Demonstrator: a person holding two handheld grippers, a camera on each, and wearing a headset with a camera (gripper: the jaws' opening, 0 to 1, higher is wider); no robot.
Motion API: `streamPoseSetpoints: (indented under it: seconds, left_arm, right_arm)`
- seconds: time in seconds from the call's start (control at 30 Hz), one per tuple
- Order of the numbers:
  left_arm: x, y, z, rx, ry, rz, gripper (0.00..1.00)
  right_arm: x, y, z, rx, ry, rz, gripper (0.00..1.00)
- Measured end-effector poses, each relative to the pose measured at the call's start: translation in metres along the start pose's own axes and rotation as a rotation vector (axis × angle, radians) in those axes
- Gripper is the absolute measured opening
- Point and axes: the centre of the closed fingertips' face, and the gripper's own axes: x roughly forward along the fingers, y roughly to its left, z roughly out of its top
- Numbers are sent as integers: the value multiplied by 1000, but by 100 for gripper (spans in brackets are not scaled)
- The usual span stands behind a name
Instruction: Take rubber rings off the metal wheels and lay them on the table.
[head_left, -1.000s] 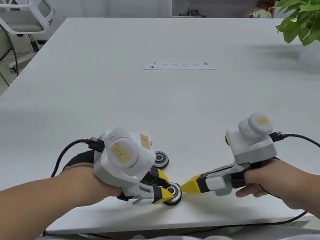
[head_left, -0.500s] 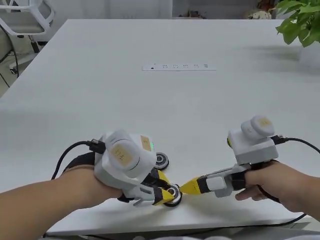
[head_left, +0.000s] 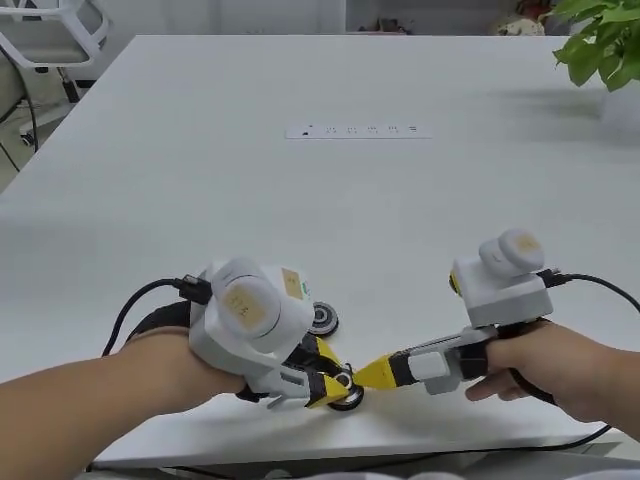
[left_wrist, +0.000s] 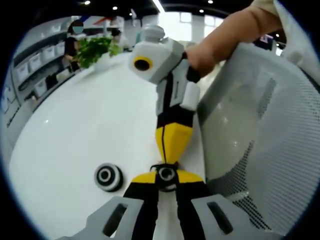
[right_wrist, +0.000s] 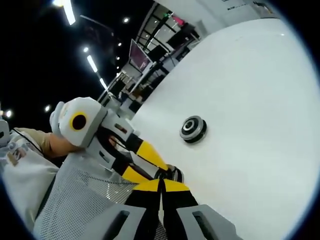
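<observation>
A small metal wheel (head_left: 347, 381) with a black rubber ring sits between the yellow fingertips of my left gripper (head_left: 330, 388), just above the table's near edge. In the left gripper view the wheel (left_wrist: 166, 174) is clamped between my jaws. My right gripper (head_left: 362, 375) comes in from the right, its tips pressed together on the ring at the wheel's rim (left_wrist: 170, 161). In the right gripper view its own tips (right_wrist: 162, 184) meet right at the held wheel (right_wrist: 173, 173). A second wheel (head_left: 321, 319) with its ring on lies flat on the table behind the left gripper.
A white power strip (head_left: 358, 131) lies at mid-table and a green plant (head_left: 600, 40) stands at the far right corner. Cables trail from both grippers over the near table edge (head_left: 480, 440). A mesh chair back (left_wrist: 260, 140) is close behind.
The right gripper has edged slightly left against the held wheel. The left gripper and both wheels have stayed in place.
</observation>
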Motion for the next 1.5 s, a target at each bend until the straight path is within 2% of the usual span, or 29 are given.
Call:
streamPoseSetpoints:
  seconds: [0.13, 0.17, 0.2, 0.23, 0.27, 0.3, 0.4, 0.57, 0.9, 1.5]
  left_arm:
    - [0, 0, 0, -2, -2, -1, 12]
    - [0, 0, 0, -4, -6, 3, 12]
    - [0, 0, 0, -4, -5, 2, 12]
    - [0, 0, 0, 1, -3, -2, 12]
    - [0, 0, 0, -4, -7, 1, 12]
    - [1, 0, 0, -7, -9, -1, 12]
    - [1, 0, 0, -2, -7, -1, 12]
    - [1, 0, 0, 2, -17, -3, 12]
    - [1, 0, 2, -8, -49, -10, 13]
    - [-3, -2, 5, -6, -44, -27, 18]
  right_arm:
    - [2, 6, 2, 21, -9, 27, 0]
    - [2, 30, 4, 58, -15, 165, 0]
    - [4, 26, 6, 52, -23, 119, 0]
    - [6, 15, 4, -67, 7, 54, 0]
    - [7, 20, 4, -36, 12, 82, 0]
    - [8, 17, 4, -21, 5, 83, 0]
    - [8, 11, 0, -41, 0, 64, 0]
    - [5, 9, 4, -50, -21, 50, 0]
    - [-1, 1, 3, -75, -16, 21, 0]
    - [-4, 0, 2, -76, -7, 22, 0]
